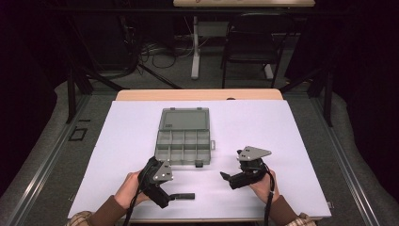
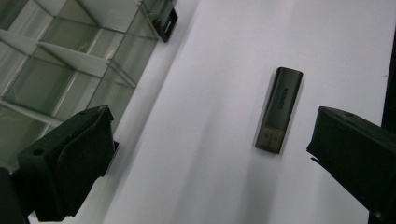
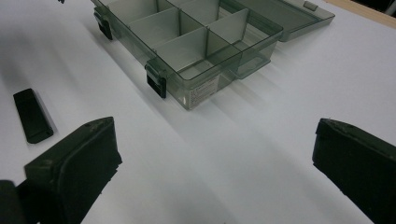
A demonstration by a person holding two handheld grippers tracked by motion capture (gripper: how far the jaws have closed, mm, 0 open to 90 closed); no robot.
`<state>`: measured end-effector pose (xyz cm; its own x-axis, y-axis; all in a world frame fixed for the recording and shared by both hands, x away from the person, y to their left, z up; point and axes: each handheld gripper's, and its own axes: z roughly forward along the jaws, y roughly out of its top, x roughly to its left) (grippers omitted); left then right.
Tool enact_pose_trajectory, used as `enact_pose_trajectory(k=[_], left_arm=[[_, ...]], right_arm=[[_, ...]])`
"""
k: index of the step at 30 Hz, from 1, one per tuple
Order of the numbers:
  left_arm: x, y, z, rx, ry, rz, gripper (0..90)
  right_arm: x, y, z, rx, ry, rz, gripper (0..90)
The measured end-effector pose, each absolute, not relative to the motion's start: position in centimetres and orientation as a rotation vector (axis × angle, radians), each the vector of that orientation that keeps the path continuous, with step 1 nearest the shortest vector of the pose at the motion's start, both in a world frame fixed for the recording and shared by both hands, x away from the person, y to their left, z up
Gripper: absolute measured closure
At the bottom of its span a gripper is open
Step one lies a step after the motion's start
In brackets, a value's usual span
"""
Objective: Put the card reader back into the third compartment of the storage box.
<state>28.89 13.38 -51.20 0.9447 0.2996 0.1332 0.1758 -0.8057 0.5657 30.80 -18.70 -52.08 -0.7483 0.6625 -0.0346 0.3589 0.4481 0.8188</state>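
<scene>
Lower centre of the high view, the USB stick (image 1: 183,196) lies flat beside our left gripper (image 1: 175,197), jaws wide, right gripper (image 1: 225,178) too. Light, rigid, slick: we'd pinch its 2 long sides.

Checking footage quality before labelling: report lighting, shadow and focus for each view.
High view: white table brightly lit, surroundings dark. Left gripper view: USB stick sharp enough to show lettering, left claw jaws slightly soft. Right gripper view: organiser box clear, throwing soft streaked shadows; right claw jaws blurred.
</scene>
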Motion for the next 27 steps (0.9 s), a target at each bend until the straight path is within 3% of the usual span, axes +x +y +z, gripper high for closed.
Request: enact_pose_trajectory(k=[14,20,27], left_arm=[[29.0,11.3,-51.3,2.69,0.279,0.263,1.4],[28.8,10.6,-51.6,2.728,0.238,0.232,8.6],[28.8,10.0,-51.8,2.761,0.202,0.191,27.5]], right_arm=[[30.9,-18.7,-52.2,0.863,2.362,1.201,0.0],[31.0,-18.7,-52.4,0.871,2.364,1.187,0.0],[31.1,-18.7,-52.5,0.873,2.368,1.182,0.0]])
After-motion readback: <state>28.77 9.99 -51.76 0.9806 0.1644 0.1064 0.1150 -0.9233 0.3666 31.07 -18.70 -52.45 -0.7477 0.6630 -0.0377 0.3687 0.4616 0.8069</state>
